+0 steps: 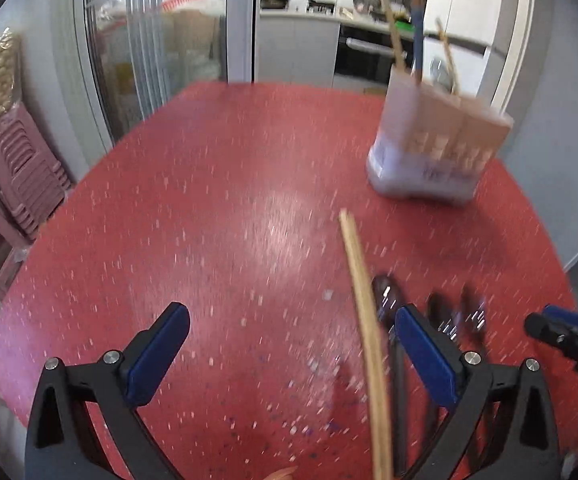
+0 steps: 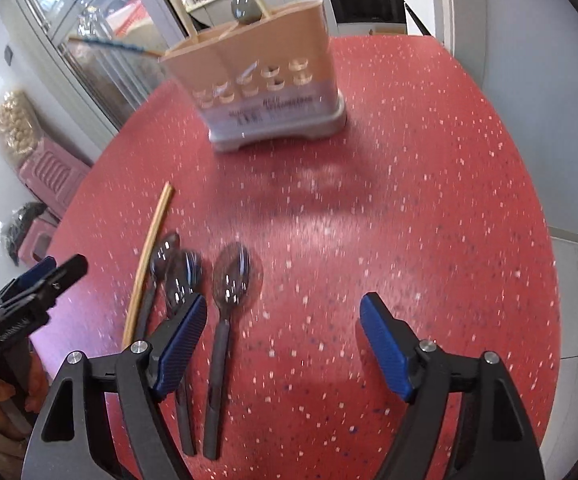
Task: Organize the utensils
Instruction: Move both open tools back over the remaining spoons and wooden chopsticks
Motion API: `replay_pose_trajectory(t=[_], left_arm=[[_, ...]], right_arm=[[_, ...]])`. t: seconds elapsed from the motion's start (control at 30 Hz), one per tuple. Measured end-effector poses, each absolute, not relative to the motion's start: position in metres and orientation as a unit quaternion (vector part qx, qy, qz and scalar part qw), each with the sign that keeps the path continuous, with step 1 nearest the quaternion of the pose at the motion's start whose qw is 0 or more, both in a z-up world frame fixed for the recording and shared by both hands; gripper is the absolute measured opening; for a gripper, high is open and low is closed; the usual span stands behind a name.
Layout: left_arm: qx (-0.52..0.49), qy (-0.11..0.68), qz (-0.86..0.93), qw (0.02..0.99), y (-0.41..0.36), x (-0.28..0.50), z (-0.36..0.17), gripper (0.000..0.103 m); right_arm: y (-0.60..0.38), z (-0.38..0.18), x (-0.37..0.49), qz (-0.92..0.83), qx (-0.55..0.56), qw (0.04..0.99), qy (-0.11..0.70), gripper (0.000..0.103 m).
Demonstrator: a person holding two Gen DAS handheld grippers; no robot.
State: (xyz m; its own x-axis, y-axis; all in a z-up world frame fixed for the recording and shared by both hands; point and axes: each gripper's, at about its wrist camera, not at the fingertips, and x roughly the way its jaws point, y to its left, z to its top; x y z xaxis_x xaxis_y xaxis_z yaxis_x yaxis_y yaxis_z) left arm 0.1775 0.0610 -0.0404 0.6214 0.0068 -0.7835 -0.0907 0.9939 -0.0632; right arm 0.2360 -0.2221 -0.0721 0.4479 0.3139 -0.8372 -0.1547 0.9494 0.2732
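I see both grippers spread wide and holding nothing: my left gripper and my right gripper. A chopstick and three spoons lie by the table's near edge, long axes running toward the far edge, bowls pointing at the utensil holder.

Both wrist views low, forward, blurry, sharing holder
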Motion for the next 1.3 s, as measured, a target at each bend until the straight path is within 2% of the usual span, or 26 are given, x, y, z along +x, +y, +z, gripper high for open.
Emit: replay_pose_trajectory(t=[0.23,0.53,1.3], left_arm=[[-0.051,0.475,0.018,0.878,0.058,0.206,-0.099,0.103],[-0.041,0.483,0.017,0.875,0.040,0.236,-0.138,0.103],[-0.036,0.490,0.011,0.871,0.014,0.280,-0.172,0.103]], right_arm=[[-0.210,-0.086,0.226,0.134,0.071,0.838,0.524,0.081],[-0.193,-0.090,0.230,0.121,0.038,0.834,0.537,0.081],[-0.179,-0.095,0.233,0.115,0.009,0.832,0.543,0.081]])
